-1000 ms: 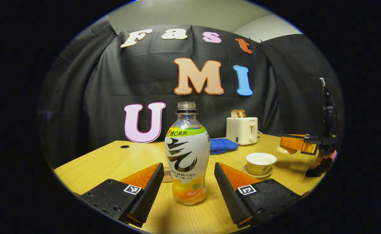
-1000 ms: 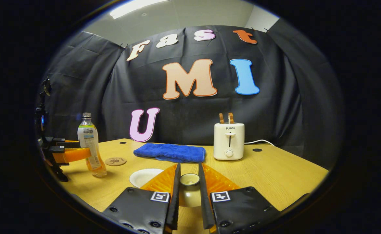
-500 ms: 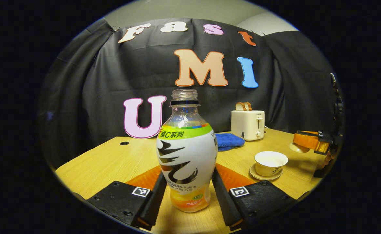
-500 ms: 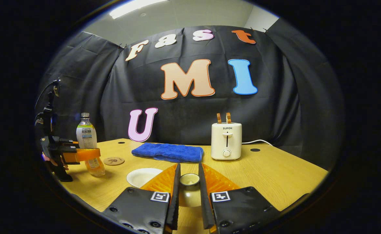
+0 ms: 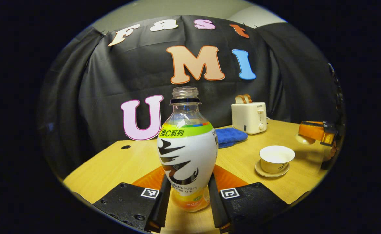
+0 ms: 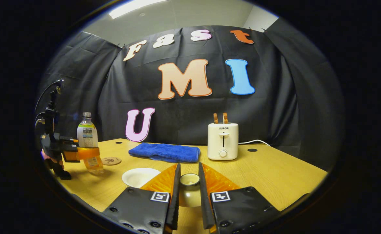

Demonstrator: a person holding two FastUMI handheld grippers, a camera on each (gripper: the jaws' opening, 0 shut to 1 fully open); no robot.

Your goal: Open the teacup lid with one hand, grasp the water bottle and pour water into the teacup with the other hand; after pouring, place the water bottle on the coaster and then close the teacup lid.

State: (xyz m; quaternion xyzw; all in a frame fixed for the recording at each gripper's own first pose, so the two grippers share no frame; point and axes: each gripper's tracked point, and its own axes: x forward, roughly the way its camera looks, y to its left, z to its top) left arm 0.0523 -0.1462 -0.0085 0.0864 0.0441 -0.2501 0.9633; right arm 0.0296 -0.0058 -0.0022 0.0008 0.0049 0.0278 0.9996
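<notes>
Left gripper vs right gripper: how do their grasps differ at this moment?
The left gripper is shut on the tall upright water bottle, low on its body; the right gripper is shut on the small teacup lid. The left gripper holds its load beside the coaster; the right gripper holds its lid off the open teacup. Both have both fingers pressing.

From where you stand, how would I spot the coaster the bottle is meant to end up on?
Find the white toaster at the back of the wooden table, then follow the blue cloth leftward. Just past it lies the coaster, beside the bottle. It is the one flat, brown disc; the teacup nearby is white.
</notes>
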